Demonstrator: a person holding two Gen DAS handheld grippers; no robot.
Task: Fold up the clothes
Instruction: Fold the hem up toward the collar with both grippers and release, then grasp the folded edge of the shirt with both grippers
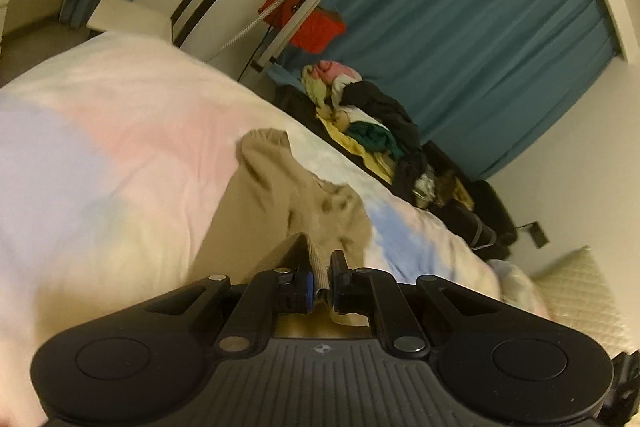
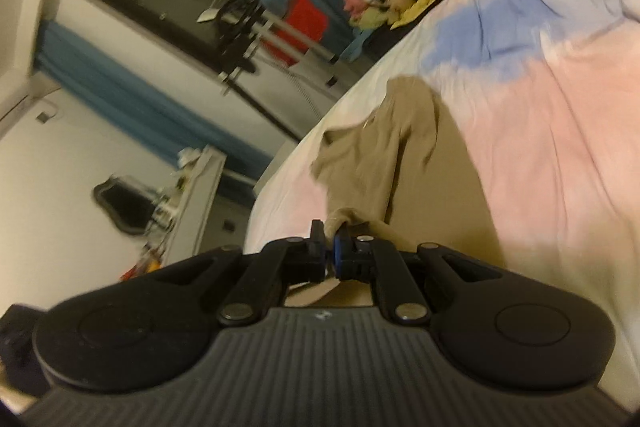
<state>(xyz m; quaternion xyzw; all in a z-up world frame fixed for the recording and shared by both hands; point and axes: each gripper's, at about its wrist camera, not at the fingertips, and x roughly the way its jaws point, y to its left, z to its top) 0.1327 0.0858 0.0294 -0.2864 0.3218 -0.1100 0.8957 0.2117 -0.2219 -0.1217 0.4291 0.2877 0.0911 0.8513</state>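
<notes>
Two handheld grippers hold one beige knit garment (image 1: 280, 195) over a bed with a pastel tie-dye cover (image 1: 120, 147). The left gripper (image 1: 320, 269) has its jaws closed on a ribbed edge, likely the hem or a cuff; the right gripper (image 2: 330, 241) is pinched on another bunched edge of the same fabric. From both holds the garment trails away across the cover, rumpled, with what looks like a sleeve reaching toward the far edge of the bed. Whether it is being spread out or drawn over into a fold, the blurred views do not settle. The knit sags and creases freely between the jaws, so it looks soft, light and limp, unlikely to slip from the pads but sure to stretch and bunch if pulled unevenly. The ribbed band is the firmer part and seems the safest place to hold; matching corners would keep edges straight. Beyond the bed, against a blue curtain (image 1: 480, 7), a heap of mixed clothes (image 1: 372, 131) lies on a dark surface
</notes>
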